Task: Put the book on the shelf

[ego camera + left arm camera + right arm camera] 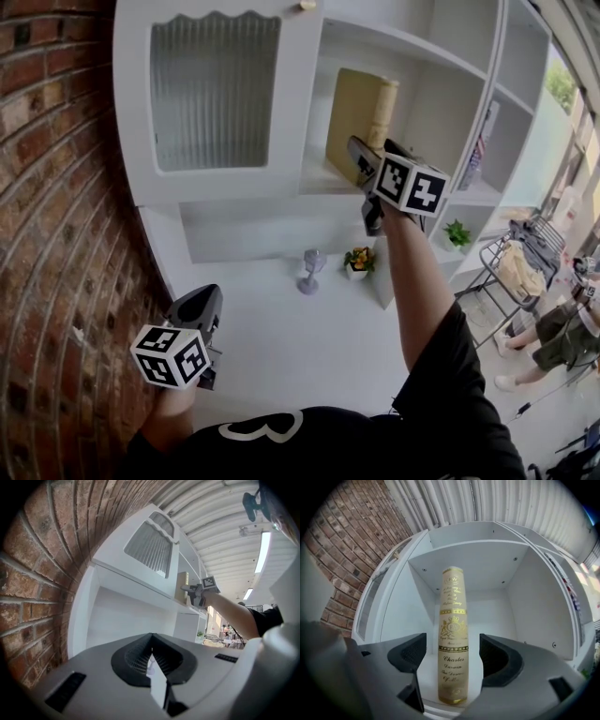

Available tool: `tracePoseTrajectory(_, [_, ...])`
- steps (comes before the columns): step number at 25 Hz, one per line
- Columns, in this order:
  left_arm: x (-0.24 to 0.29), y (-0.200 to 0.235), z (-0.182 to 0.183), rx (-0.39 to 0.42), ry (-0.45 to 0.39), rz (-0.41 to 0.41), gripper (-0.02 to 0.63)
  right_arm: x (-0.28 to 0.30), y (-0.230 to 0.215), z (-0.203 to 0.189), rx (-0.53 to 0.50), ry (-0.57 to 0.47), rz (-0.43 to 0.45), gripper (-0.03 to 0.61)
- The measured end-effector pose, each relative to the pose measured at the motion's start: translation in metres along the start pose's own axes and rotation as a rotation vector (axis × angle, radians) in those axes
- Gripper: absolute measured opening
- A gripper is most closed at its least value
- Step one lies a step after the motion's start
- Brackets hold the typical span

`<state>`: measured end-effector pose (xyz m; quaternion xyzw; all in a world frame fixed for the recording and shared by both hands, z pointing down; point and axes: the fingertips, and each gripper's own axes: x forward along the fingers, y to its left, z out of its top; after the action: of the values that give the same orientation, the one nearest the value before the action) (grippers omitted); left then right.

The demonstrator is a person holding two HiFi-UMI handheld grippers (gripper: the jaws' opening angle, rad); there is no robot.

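Observation:
A cream book (356, 117) with a gold-printed spine stands upright in an open compartment of the white shelf unit (319, 183). My right gripper (361, 155) is raised in front of it. In the right gripper view the book's spine (452, 634) stands between the jaws of my right gripper (452, 656), which are open, with a gap on each side and neither pad touching it. My left gripper (202, 305) hangs low beside the brick wall; in its own view its jaws (152, 651) meet in the middle with nothing held. That view also shows the book (182, 585), far off.
A ribbed-glass cabinet door (214, 89) lies left of the book's compartment. On the counter below stand a purple vase (310, 269) and a small flower pot (357, 262); another plant (457, 234) sits further right. The brick wall (56, 187) is at the left. People (553, 328) sit at the far right.

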<state>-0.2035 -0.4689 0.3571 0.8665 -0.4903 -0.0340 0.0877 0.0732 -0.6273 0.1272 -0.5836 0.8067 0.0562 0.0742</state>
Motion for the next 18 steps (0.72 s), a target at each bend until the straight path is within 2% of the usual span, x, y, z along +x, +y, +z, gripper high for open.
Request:
tracePoseTrajectory(5, [-0.003, -0.008, 0.002, -0.003, -0.001, -0.022, 0.0, -0.037, 0.006, 0.012, -0.031, -0.06, 0.033, 0.315])
tracePoseTrajectory(8, [-0.004, -0.019, 0.007, -0.005, -0.005, -0.051, 0.0, -0.067, 0.016, 0.013, -0.061, -0.089, 0.082, 0.276])
tracePoseTrajectory(12, [-0.009, -0.036, 0.017, -0.011, -0.045, -0.065, 0.0, -0.108, 0.039, -0.001, -0.116, -0.072, 0.186, 0.174])
tracePoseTrajectory(14, [-0.011, -0.047, 0.02, -0.014, -0.05, -0.087, 0.0, -0.13, 0.045, -0.013, -0.094, -0.063, 0.237, 0.115])
tracePoseTrajectory(18, [-0.016, -0.07, 0.021, -0.02, -0.049, -0.132, 0.0, -0.168, 0.051, -0.043, 0.007, -0.048, 0.308, 0.075])
